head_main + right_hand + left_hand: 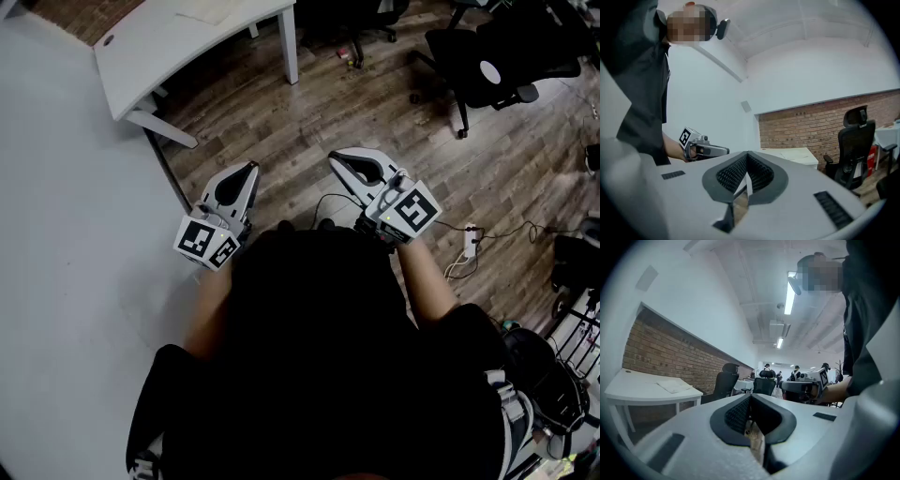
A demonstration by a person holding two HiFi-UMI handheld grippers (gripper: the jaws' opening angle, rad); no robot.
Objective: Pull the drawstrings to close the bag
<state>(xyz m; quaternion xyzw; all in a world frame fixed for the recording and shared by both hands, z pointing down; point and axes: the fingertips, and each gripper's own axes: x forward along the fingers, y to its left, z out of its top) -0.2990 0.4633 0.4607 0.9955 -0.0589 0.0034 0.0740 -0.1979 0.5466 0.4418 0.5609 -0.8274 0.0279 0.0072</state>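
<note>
Looked steeply down on a wooden floor (375,122). Held the left gripper (250,169) out on the left, jaws pressed together with nothing between them. Held the right gripper (337,159) out on the right, near the other but apart from it, jaws likewise closed tight and empty. Pointed both away from the body, above the floor. Had a white desk (187,42) at the far left, a black office chair (497,56) at the far right, and a brick wall (661,357) behind the desk. Could not tell where the bag lay.
</note>
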